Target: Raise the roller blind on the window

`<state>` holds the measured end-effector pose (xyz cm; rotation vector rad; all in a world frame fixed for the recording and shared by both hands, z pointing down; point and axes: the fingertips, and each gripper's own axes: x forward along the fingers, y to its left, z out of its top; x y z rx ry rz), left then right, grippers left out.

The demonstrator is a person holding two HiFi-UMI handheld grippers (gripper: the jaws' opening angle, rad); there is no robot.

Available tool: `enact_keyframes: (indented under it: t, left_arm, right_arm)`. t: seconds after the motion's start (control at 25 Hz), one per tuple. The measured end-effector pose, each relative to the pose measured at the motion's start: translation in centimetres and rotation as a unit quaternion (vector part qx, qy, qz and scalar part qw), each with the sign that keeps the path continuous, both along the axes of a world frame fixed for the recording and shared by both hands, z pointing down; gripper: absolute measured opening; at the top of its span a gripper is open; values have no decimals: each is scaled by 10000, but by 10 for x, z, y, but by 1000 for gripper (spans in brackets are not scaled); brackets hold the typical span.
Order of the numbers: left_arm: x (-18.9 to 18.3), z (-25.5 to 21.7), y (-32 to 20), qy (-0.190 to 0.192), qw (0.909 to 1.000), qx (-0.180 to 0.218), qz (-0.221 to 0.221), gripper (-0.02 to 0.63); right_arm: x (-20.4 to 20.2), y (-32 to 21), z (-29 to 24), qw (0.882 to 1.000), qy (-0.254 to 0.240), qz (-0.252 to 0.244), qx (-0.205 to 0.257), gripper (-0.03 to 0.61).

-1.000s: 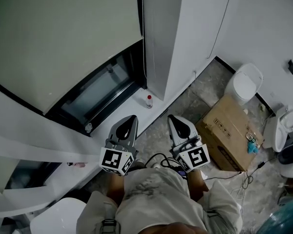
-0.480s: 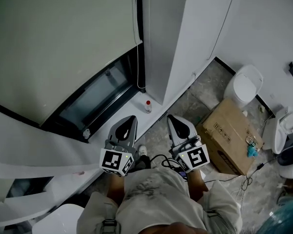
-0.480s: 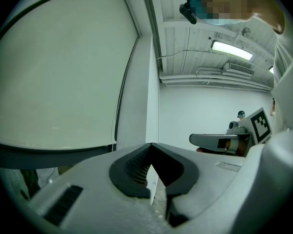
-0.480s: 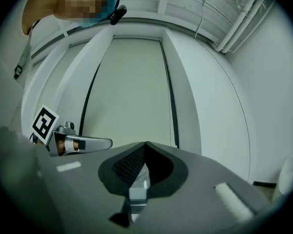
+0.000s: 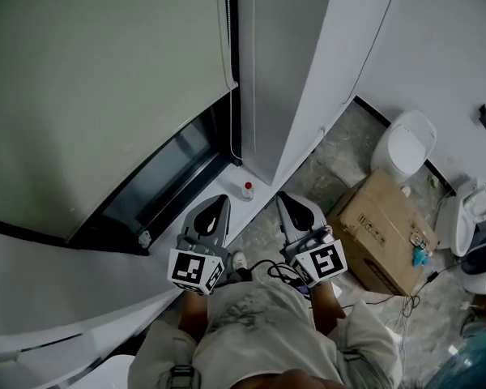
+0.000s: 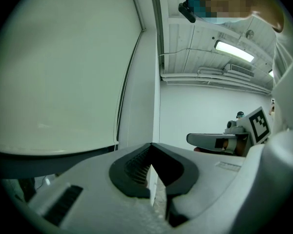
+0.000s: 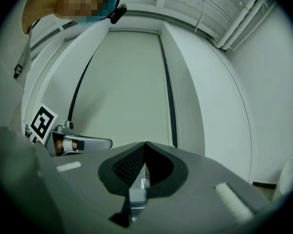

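Both ribbed jaw pairs closed, empty, left hand-held gripper [image 5: 219,198], right hand-held gripper [image 5: 283,196], smooth pale roller blind [image 5: 105,79]

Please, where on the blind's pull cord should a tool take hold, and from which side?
Likely low on the pull cord, below the bottom edge of the roller blind, where it hangs free. It is thin and vertical, so come level from the room side, jaws on either side. The left tool and right tool are shut; open one first.
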<state>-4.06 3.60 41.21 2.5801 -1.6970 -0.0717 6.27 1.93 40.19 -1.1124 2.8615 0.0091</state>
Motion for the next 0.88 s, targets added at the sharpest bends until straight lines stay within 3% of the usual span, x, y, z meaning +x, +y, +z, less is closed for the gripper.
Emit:
enact_keyframes:
  t: [0.44,0.88]
  left_arm:
    - [-19,-1,-53,87,9987,-101,484,5]
    - [-18,-6,-95,-9,9970,37,767,5]
  right_arm:
    - [-27,-46,0,9993,134,338,-90,11]
    - [-32,-79,2,9976,207,651,-116,11]
